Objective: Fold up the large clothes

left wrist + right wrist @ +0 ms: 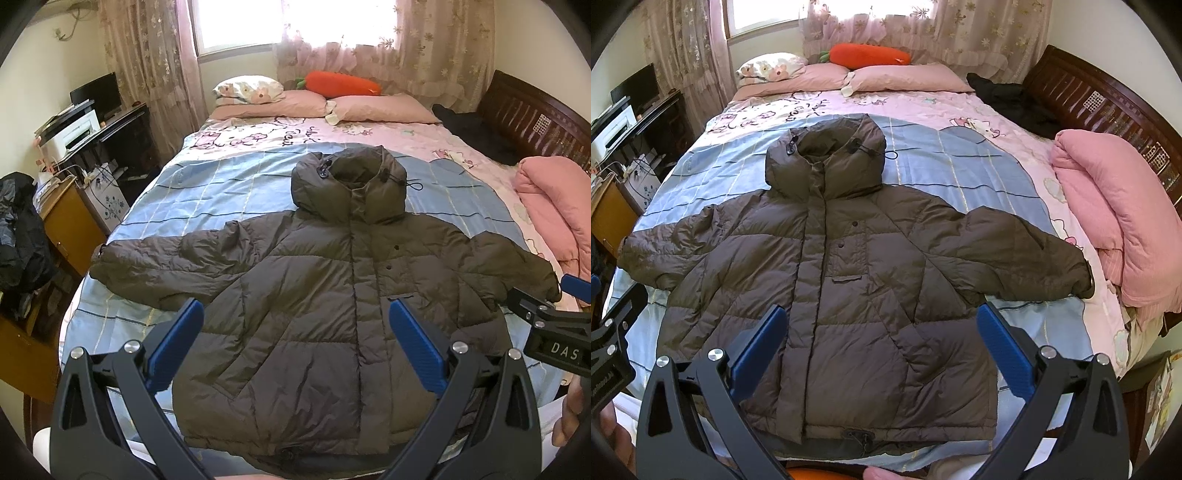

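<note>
The wide bed, spread with a blue checked sheet over pink cartoon bedding, carries everything. Across its near half lies the big olive-brown quilted puffer jacket, front up and closed, hood toward the pillows, hem at the bed's near edge, both sleeves spread out toward the bed's side edges. It looks light, soft and springy, with a slick shell that I'd expect to slide and puff back after folding. The cuffs, with their tighter bands, seem the firmest places to pinch; the left sleeve cuff and right sleeve cuff both lie flat.

The left gripper hangs above the hem, blue pads wide apart, holding nothing. The right gripper is the same, spread wide and empty. Whether either touches the fabric is hard to judge from here.
</note>
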`<state>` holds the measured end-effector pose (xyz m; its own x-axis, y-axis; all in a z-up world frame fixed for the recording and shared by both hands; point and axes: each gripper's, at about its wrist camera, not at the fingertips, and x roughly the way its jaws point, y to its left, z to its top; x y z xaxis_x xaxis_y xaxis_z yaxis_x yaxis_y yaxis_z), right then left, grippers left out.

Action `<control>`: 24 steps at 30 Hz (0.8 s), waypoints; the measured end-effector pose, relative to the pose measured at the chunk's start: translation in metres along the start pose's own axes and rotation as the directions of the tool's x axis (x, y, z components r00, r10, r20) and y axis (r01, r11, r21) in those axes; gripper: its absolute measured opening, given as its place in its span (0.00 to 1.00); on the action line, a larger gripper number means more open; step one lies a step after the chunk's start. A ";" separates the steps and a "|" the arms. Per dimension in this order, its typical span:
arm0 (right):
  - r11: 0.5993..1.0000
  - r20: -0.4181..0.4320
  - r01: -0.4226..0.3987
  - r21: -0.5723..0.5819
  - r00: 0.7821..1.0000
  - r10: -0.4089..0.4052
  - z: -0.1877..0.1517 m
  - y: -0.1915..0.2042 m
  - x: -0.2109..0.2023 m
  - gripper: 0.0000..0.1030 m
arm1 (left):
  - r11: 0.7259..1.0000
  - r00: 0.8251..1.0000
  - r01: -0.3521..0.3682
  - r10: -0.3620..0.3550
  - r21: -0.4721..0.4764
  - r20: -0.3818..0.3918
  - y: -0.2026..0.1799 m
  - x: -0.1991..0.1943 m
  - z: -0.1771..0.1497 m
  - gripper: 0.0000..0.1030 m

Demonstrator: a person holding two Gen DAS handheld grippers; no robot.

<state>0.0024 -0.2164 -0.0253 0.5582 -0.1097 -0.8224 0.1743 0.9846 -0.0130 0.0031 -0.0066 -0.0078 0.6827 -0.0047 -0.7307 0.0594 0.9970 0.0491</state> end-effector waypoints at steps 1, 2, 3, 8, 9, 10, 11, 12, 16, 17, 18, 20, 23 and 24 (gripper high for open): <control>1.000 -0.001 -0.001 0.000 1.000 0.001 0.000 0.000 0.000 0.99 | 1.000 1.000 0.000 0.000 -0.001 -0.001 0.000 0.000 0.000 0.98; 1.000 -0.002 -0.001 0.000 1.000 0.001 0.000 0.000 0.000 0.99 | 1.000 1.000 -0.001 0.001 0.003 -0.002 0.000 0.001 0.000 0.98; 1.000 -0.002 0.000 0.001 1.000 0.000 -0.001 0.001 0.000 0.99 | 1.000 1.000 -0.001 0.001 0.005 -0.003 0.000 0.000 0.000 0.98; 1.000 -0.007 -0.009 -0.005 1.000 0.009 -0.001 0.001 0.002 0.99 | 1.000 1.000 0.002 -0.002 0.007 -0.005 -0.002 0.001 0.000 0.98; 1.000 -0.007 -0.007 -0.008 1.000 0.007 -0.002 0.001 0.003 0.99 | 1.000 1.000 0.001 -0.001 0.007 -0.007 -0.002 0.001 0.000 0.98; 1.000 -0.007 -0.008 -0.007 1.000 0.008 -0.001 0.001 0.002 0.99 | 1.000 1.000 -0.001 0.001 0.007 -0.009 -0.002 0.002 0.000 0.98; 1.000 -0.006 -0.010 -0.008 1.000 0.010 -0.003 0.001 0.002 0.99 | 1.000 1.000 -0.004 0.004 0.009 -0.009 -0.002 0.002 0.000 0.98; 1.000 -0.005 -0.010 -0.008 1.000 0.010 -0.003 0.000 0.002 0.99 | 1.000 1.000 -0.007 0.008 0.010 -0.008 -0.003 0.002 0.000 0.98; 1.000 -0.006 -0.009 -0.009 1.000 0.009 -0.004 0.000 0.002 0.99 | 1.000 1.000 -0.005 0.005 0.010 -0.014 -0.004 0.002 0.000 0.98; 1.000 -0.007 -0.011 -0.006 1.000 0.011 -0.005 -0.001 0.002 0.99 | 1.000 1.000 -0.005 0.006 0.012 -0.012 -0.004 0.002 0.000 0.98; 1.000 -0.008 -0.009 -0.006 1.000 0.009 -0.004 -0.001 0.002 0.99 | 1.000 1.000 -0.008 0.008 0.015 -0.009 -0.004 0.001 0.001 0.98; 1.000 -0.008 -0.008 -0.006 1.000 0.008 -0.002 -0.001 0.001 0.99 | 1.000 1.000 -0.010 0.010 0.018 -0.005 -0.005 0.001 0.001 0.98; 1.000 -0.006 -0.010 -0.012 1.000 0.009 -0.002 0.000 0.000 0.99 | 1.000 1.000 -0.004 0.005 0.020 -0.008 -0.005 0.001 0.001 0.98; 1.000 -0.007 -0.010 -0.015 1.000 0.010 -0.002 0.001 0.000 0.99 | 1.000 1.000 -0.004 0.005 0.019 -0.008 -0.005 0.002 0.000 0.98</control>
<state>0.0008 -0.2153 -0.0260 0.5545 -0.0991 -0.8263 0.1568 0.9875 -0.0133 0.0041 -0.0117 -0.0093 0.6771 0.0004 -0.7359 0.0706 0.9954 0.0655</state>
